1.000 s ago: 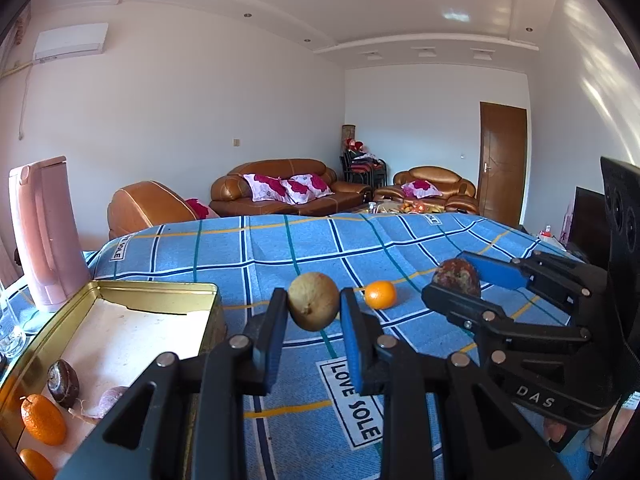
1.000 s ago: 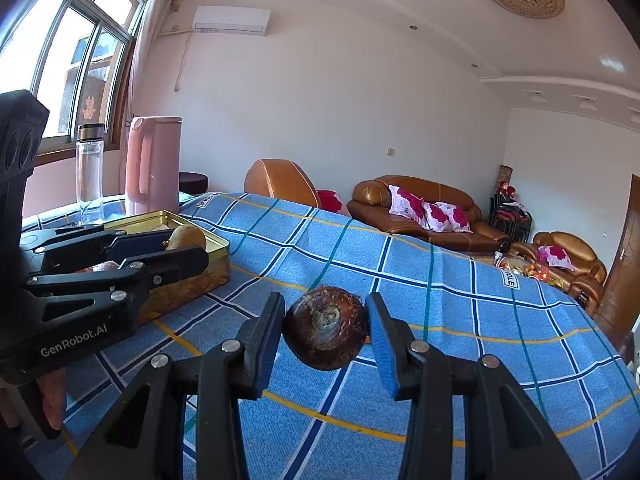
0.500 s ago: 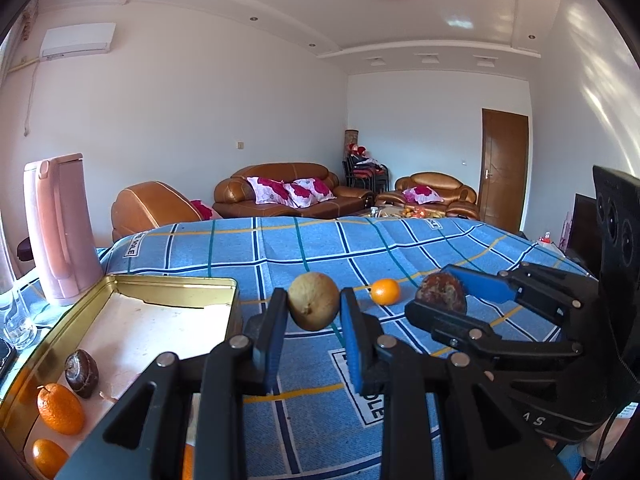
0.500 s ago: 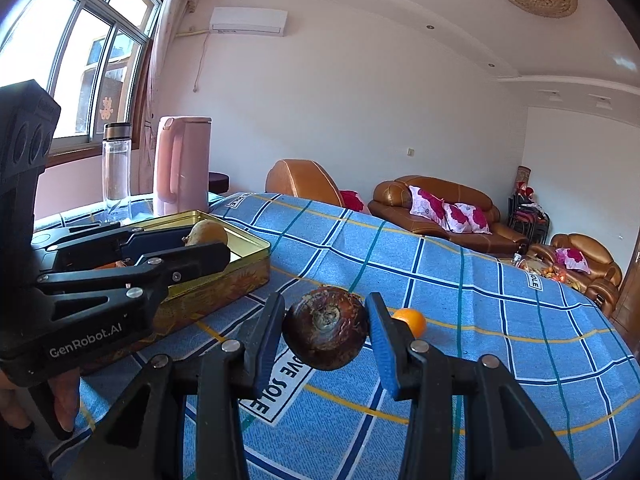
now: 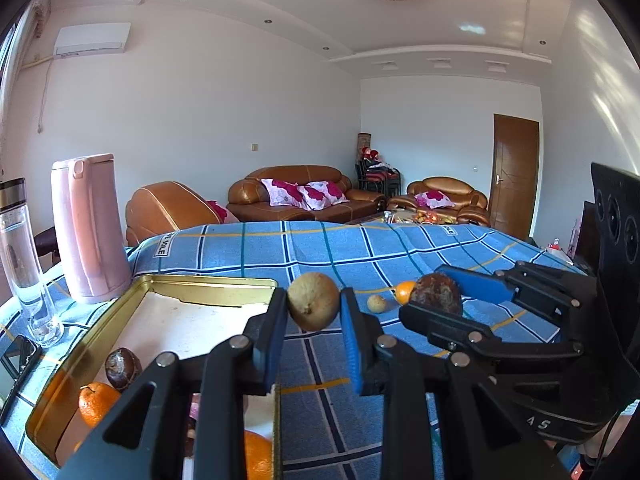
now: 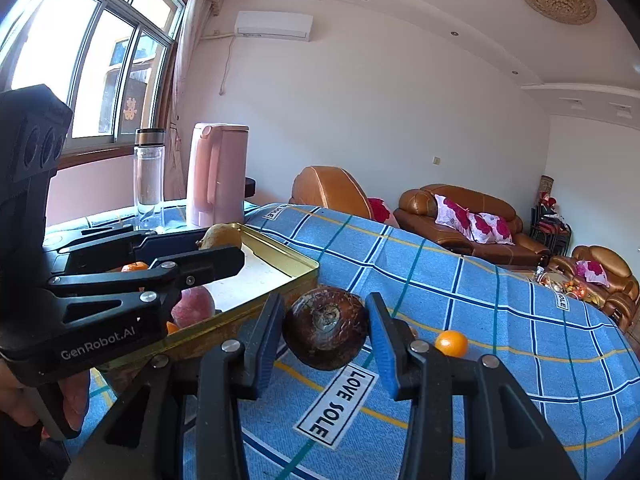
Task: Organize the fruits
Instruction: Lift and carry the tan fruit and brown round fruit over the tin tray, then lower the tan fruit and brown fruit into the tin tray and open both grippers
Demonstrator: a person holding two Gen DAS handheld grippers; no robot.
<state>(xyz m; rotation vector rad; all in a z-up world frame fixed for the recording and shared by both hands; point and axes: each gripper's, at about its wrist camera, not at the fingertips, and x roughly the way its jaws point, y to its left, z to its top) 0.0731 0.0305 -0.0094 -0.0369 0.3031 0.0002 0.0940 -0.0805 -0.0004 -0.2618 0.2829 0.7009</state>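
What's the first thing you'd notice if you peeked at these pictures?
Each gripper pinches a fruit in the air: the left gripper a yellowish-brown round fruit, the right gripper a dark brown round fruit. Left of them sits a gold tin tray with fruit already inside, on a blue checked cloth.

My own black fingers [image 5: 256,364] cover the near end of the shallow gold metal tin [image 5: 208,282], so what lies there I cannot tell. The round orange fruit [image 5: 256,456] below them is cut by the picture's lower edge. The small orange on the blue checked cloth [image 5: 406,291] sits half hidden behind the dark brown wrinkled fruit [image 5: 436,294]. The tiny pale yellowish lump [image 5: 376,303] beside it is too small to name.
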